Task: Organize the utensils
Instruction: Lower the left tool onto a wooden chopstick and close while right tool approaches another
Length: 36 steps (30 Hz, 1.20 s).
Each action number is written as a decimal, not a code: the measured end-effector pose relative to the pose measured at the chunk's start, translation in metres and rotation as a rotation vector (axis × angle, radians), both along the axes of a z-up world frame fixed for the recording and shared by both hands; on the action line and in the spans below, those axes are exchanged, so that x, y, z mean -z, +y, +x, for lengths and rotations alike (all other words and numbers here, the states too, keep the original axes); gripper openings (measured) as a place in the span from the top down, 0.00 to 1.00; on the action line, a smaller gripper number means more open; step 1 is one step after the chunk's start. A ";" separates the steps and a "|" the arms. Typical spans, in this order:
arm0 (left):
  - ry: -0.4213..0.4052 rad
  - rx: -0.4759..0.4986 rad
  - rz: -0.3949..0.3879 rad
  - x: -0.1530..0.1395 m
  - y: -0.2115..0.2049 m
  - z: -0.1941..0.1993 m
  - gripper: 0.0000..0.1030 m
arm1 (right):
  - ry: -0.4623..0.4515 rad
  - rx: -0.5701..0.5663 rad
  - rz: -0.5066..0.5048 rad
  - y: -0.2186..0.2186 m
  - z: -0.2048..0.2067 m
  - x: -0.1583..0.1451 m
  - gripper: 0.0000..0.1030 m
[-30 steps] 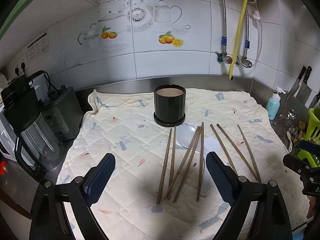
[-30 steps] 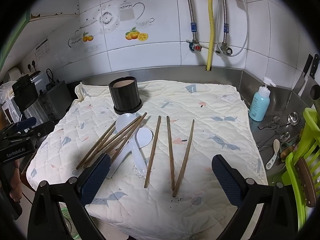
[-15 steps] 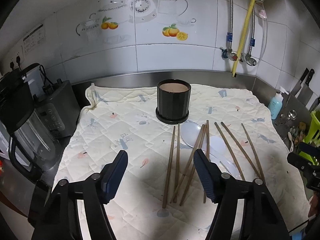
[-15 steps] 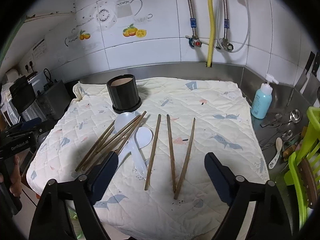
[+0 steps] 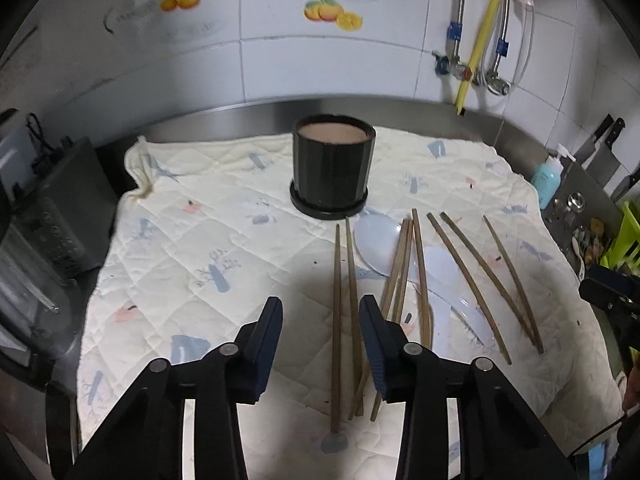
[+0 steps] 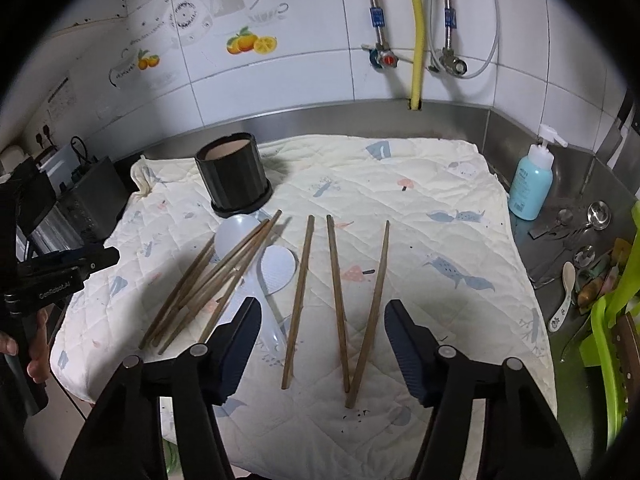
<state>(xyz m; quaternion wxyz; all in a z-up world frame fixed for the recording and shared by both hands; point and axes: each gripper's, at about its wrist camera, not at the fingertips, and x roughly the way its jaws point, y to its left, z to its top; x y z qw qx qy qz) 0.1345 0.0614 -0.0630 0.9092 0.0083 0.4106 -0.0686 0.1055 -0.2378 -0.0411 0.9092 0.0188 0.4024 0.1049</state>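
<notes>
A black utensil holder (image 5: pixel 332 170) stands at the back of a quilted cloth (image 5: pixel 192 248); it also shows in the right wrist view (image 6: pixel 234 179). Several wooden chopsticks (image 5: pixel 350 292) lie in front of it, some across two white plastic spoons (image 5: pixel 378 242). My left gripper (image 5: pixel 320 334) is open and empty, its jaws either side of the leftmost chopsticks' near ends. My right gripper (image 6: pixel 322 338) is open and empty above three separate chopsticks (image 6: pixel 338 296). The bundled chopsticks (image 6: pixel 216 276) and the spoons (image 6: pixel 276 268) lie to its left.
A blender and a toaster (image 5: pixel 52 216) stand left of the cloth. A blue soap bottle (image 6: pixel 530 184), metal spoons (image 6: pixel 592 220) and a green rack (image 6: pixel 616 320) are on the right. Pipes and taps (image 6: pixel 416 36) hang on the tiled wall.
Both grippers have moved forward and lower toward the chopsticks. The left jaws have narrowed a lot, the right jaws somewhat. Nothing on the cloth has moved.
</notes>
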 end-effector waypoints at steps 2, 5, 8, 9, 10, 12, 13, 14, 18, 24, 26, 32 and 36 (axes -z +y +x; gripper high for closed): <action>0.014 0.006 -0.003 0.007 0.000 0.009 0.59 | 0.012 0.008 0.003 0.000 0.004 0.003 0.34; 0.042 0.029 -0.020 0.018 -0.001 0.022 0.60 | 0.027 0.020 0.000 -0.001 0.010 0.007 0.36; 0.061 0.047 -0.015 0.028 -0.003 0.033 0.62 | 0.043 0.027 0.002 -0.002 0.017 0.011 0.39; 0.068 0.051 -0.012 0.031 -0.003 0.036 0.63 | 0.048 0.033 -0.001 -0.002 0.019 0.013 0.40; 0.076 0.055 -0.009 0.035 -0.003 0.040 0.65 | 0.053 0.038 -0.003 -0.002 0.021 0.015 0.42; 0.090 0.061 -0.017 0.039 -0.002 0.047 0.68 | 0.070 0.044 0.006 -0.004 0.027 0.018 0.45; 0.099 0.064 -0.024 0.042 -0.002 0.053 0.70 | 0.074 0.049 0.011 -0.005 0.029 0.018 0.46; 0.107 0.065 -0.030 0.044 -0.002 0.057 0.70 | 0.075 0.052 0.010 -0.005 0.031 0.019 0.46; 0.126 0.081 -0.052 0.048 -0.006 0.069 0.70 | 0.082 0.060 0.000 -0.004 0.037 0.021 0.48; 0.143 0.135 -0.083 0.053 -0.025 0.084 0.72 | 0.102 0.076 -0.006 -0.006 0.047 0.029 0.50; 0.148 0.160 -0.110 0.054 -0.031 0.088 0.74 | 0.105 0.085 -0.002 -0.009 0.049 0.030 0.50; 0.142 0.242 -0.128 0.053 -0.058 0.097 0.84 | 0.109 0.104 -0.001 -0.014 0.058 0.030 0.50; 0.132 0.302 -0.100 0.052 -0.077 0.104 0.91 | 0.106 0.102 -0.008 -0.014 0.061 0.031 0.50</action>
